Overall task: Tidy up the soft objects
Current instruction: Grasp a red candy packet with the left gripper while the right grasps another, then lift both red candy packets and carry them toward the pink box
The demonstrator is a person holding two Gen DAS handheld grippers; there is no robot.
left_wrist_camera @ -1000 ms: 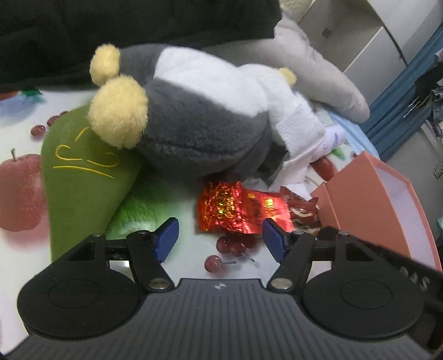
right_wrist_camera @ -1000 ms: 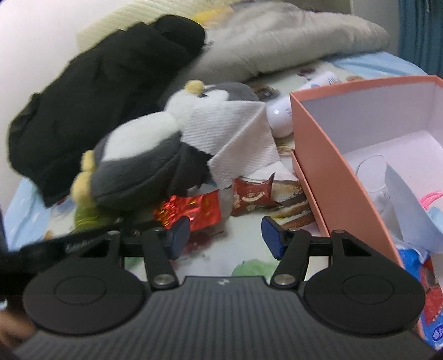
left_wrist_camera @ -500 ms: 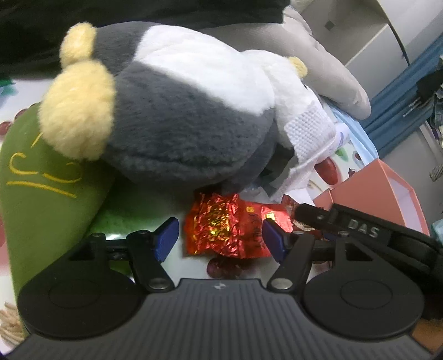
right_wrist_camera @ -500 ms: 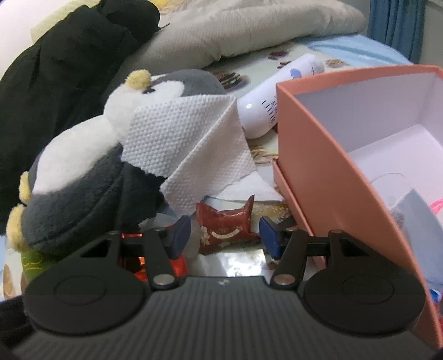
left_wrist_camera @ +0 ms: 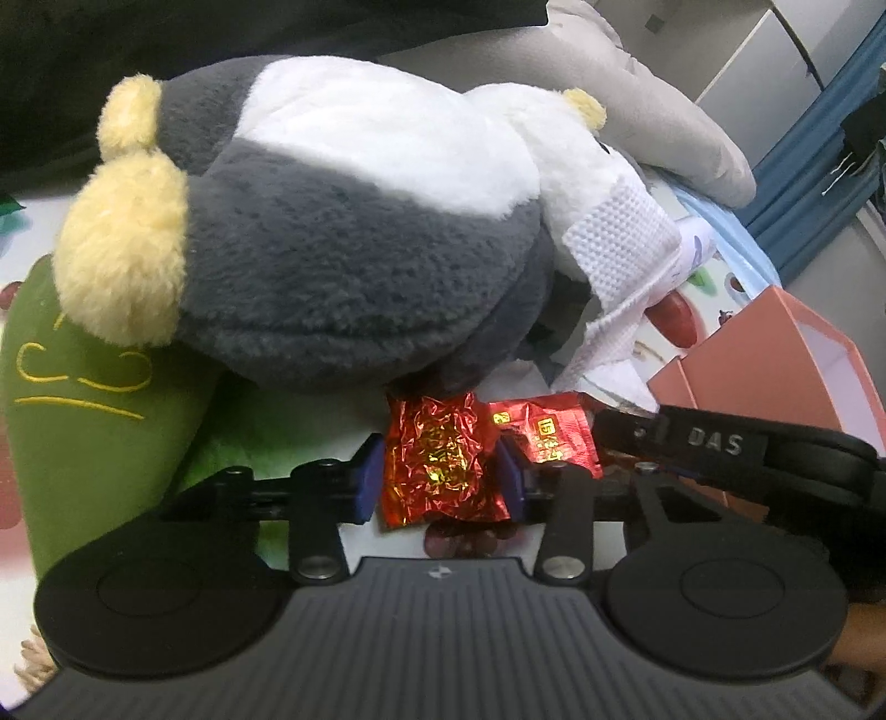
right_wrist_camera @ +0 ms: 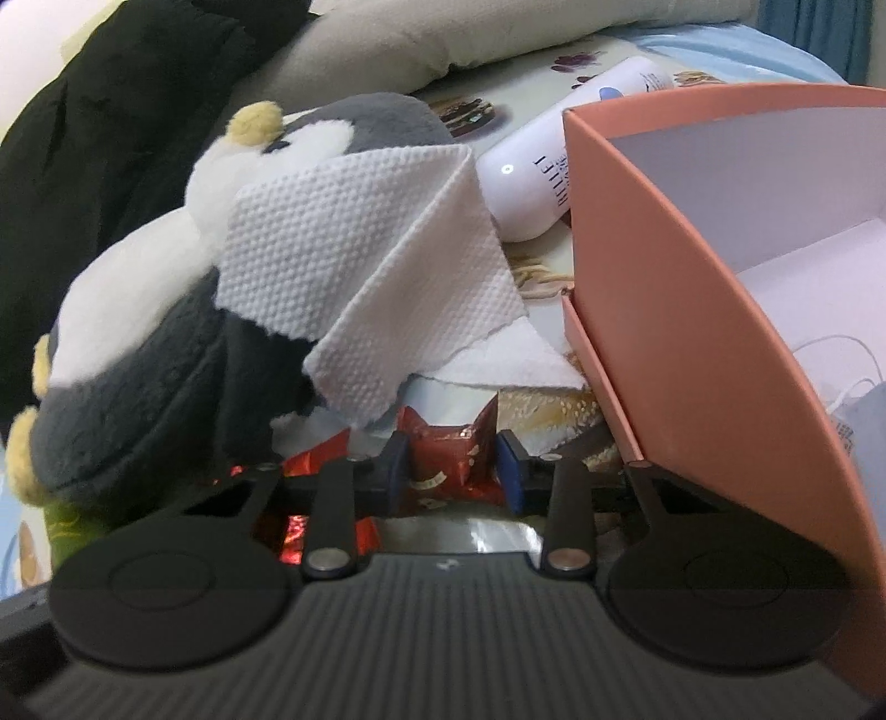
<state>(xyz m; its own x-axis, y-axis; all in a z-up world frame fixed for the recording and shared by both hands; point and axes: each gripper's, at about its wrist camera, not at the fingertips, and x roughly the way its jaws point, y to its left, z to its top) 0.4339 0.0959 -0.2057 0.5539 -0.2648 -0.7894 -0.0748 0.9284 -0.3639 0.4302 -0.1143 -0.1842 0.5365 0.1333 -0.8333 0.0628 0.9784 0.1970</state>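
Gripping crinkly wrappers, your left hand-held gripper point(left_wrist_camera: 440, 479) pinches red foil packet point(left_wrist_camera: 443, 465), right hand-held gripper point(right_wrist_camera: 451, 471) dark-red snack pouch point(right_wrist_camera: 448, 459); lift gently toward the pink box point(right_wrist_camera: 692, 310).

A printed sheet point(left_wrist_camera: 714, 277) with fruit and food pictures is spread over the surface. A plush penguin point(left_wrist_camera: 343, 232) is laid on it on its side, resting partly on a green cushion point(left_wrist_camera: 83, 399) with yellow stitching. A paper towel point(right_wrist_camera: 365, 266) is draped over the penguin and runs down onto the sheet. A red foil wrapper point(left_wrist_camera: 443, 465) is seen just below the penguin, and a dark red snack packet point(right_wrist_camera: 448, 459) is found beside it. A pink box point(right_wrist_camera: 686, 310) is set at the right, with a white bottle point(right_wrist_camera: 531, 188) lying behind it. A grey pillow point(right_wrist_camera: 470, 33) and black fabric point(right_wrist_camera: 99, 111) are piled at the back.
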